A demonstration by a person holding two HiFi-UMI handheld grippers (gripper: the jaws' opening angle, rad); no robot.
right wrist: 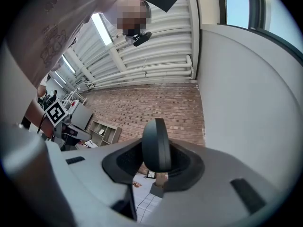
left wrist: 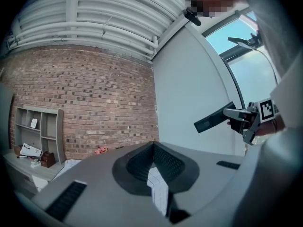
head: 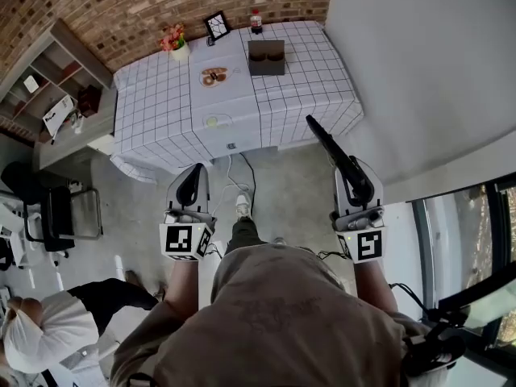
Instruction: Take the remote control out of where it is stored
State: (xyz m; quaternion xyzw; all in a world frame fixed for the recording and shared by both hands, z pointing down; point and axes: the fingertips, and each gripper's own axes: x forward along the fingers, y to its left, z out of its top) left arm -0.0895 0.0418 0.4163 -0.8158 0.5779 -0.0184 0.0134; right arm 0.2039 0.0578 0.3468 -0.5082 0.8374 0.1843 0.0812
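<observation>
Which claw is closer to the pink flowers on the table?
Left. The left claw is short of the table, nearly in line with the flowers; the right claw, gripping the remote control, is farther across.

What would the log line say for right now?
right tongs: shut on long black plastic remote control | left tongs: shut, empty

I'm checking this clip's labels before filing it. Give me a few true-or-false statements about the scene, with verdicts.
1. The right claw holds the remote control. True.
2. The left claw grips the bottle. False: its jaws are together on nothing, and the bottle stands on the table.
3. A brown box sits on the table. True.
4. The table's cloth is plain red. False: it is white with a grid pattern.
</observation>
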